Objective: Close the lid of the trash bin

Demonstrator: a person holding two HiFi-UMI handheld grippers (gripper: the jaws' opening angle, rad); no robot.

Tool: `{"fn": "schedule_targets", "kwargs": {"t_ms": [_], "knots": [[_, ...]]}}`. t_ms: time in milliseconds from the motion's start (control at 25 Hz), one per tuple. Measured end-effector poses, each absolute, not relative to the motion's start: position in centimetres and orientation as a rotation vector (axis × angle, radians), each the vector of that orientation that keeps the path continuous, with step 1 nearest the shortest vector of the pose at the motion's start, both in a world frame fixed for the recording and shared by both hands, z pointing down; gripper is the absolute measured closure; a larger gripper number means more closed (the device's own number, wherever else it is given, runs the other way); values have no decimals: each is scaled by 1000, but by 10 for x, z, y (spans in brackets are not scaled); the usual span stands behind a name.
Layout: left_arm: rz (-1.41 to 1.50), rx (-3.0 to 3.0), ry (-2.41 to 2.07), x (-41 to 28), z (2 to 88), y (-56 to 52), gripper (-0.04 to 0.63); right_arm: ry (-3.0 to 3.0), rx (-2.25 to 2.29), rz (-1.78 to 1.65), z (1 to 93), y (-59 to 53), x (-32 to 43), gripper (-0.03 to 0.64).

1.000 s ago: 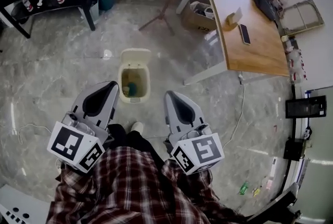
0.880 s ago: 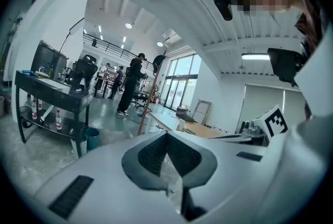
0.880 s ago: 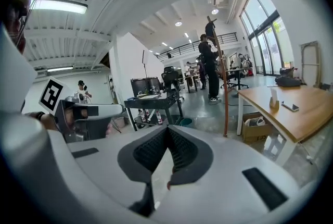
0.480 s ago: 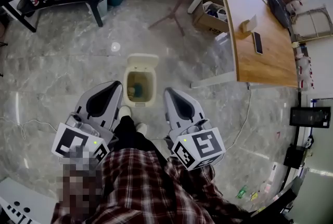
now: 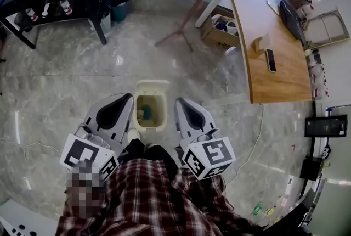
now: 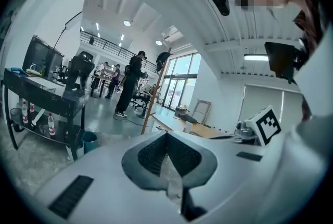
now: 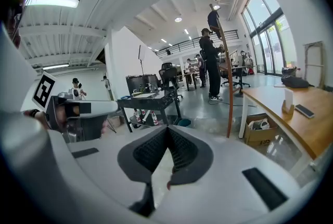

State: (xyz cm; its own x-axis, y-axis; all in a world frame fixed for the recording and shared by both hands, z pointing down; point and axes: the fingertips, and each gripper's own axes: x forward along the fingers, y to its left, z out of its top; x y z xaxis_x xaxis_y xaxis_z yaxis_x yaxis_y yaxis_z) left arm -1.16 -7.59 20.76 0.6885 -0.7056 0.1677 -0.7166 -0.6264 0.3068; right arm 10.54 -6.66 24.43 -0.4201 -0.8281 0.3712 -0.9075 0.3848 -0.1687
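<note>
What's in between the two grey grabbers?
In the head view, the small cream plastic trash bin stands on the floor between the left gripper and the right gripper, with its lid flipped open.

Bin point(image 5: 163, 111) btwn L gripper point(image 5: 130, 96) & R gripper point(image 5: 178, 102); lid point(image 5: 152, 86) behind it.

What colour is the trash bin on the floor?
The trash bin is cream; the head view shows it best.

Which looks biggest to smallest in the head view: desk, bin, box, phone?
1. desk, by far the largest.
2. bin and box: they look about alike, and the bin is nearer the camera, so unranked.
3. phone.
</note>
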Motion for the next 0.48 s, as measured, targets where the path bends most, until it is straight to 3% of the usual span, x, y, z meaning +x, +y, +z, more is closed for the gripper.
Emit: {"fn": "schedule_targets", "kwargs": {"t_ms": [480], "knots": [[77, 2383, -1220, -18, 248, -92, 586, -2349, 1387, 626, 304, -115, 115, 606]]}}
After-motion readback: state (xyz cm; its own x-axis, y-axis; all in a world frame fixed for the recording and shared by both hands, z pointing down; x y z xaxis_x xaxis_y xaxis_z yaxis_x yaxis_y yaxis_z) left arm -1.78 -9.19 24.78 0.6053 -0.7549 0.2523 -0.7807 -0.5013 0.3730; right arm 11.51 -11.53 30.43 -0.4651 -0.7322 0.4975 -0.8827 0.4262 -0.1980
